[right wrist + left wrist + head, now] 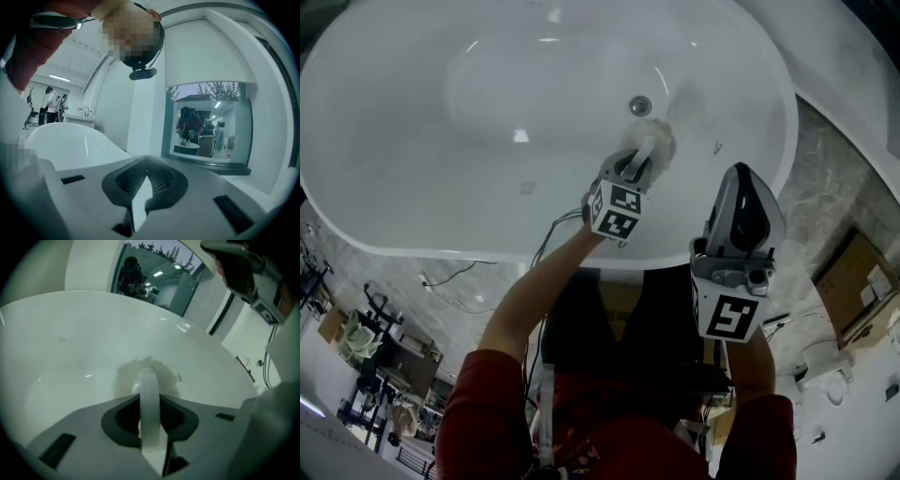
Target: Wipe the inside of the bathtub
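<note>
Head view, looking steeply down into the white bathtub (441, 234). The left gripper (636, 169) reaches over the near rim into the basin, at centre frame. Its fingers are pinched on the white handle (150, 399) of a wiping tool, whose fuzzy round pad (654, 141) lies against the tub's inner surface. The handle's long axis runs straight out from the fingers, toward the top of the frame. The pad sits at the far end of the handle, just below and right of the drain (640, 106).

In the left gripper view the pad (126, 378) shows directly beyond the fingertips. Bare basin wall spreads to the left and above it, and nothing stands in the way of a stroke in either direction.

The right gripper (143, 180) is at lower right of the head view, outside the basin. It is aimed away from the tub, toward a wall window (211, 122). Its fingers are pressed together with nothing between them. The left gripper is therefore much the nearer to the work; the drain is the only fitting near the pad.
</note>
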Demonstrator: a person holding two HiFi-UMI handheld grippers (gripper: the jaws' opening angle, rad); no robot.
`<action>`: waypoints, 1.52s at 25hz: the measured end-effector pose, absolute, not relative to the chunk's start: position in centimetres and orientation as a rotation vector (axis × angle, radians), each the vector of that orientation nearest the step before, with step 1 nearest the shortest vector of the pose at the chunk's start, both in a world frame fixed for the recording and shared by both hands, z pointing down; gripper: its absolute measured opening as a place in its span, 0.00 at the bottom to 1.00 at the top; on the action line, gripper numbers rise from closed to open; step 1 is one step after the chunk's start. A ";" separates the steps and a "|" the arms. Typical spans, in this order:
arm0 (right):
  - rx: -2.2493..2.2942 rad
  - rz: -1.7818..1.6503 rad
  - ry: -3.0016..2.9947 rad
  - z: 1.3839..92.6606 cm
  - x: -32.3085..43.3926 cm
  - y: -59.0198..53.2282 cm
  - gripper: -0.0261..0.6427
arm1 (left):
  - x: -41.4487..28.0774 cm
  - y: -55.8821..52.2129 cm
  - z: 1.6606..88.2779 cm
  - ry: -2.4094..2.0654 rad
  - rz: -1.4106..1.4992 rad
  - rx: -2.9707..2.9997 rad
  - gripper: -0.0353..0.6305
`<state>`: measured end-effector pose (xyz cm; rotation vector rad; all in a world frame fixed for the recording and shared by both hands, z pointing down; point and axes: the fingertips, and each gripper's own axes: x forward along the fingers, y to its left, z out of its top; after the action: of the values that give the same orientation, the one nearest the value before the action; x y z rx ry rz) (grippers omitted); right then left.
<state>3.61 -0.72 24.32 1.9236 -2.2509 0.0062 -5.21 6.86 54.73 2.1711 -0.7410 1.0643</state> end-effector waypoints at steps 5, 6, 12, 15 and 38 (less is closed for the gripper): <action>1.937 -0.012 -2.246 19.7 1.9 0.0 0.06 | -9.1 3.8 46.4 -0.918 0.933 2.197 0.19; 1.935 -0.019 -2.244 18.9 1.7 0.1 0.06 | -9.5 3.1 44.5 -0.946 0.919 2.221 0.19; 1.961 -0.100 -2.252 12.2 -0.6 0.5 0.06 | -12.6 0.4 32.2 -1.127 0.763 2.377 0.19; 1.994 -0.157 -2.244 8.1 -2.0 0.9 0.06 | -14.5 -0.2 25.3 -1.225 0.631 2.443 0.19; 2.161 -0.419 -2.082 -14.0 -9.9 13.5 0.06 | -26.0 8.7 -6.1 -1.394 0.106 2.746 0.19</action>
<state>-9.86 13.47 -14.05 2.1607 -2.0820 -0.4193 -26.04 8.73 -6.10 2.7456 -1.3939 0.1064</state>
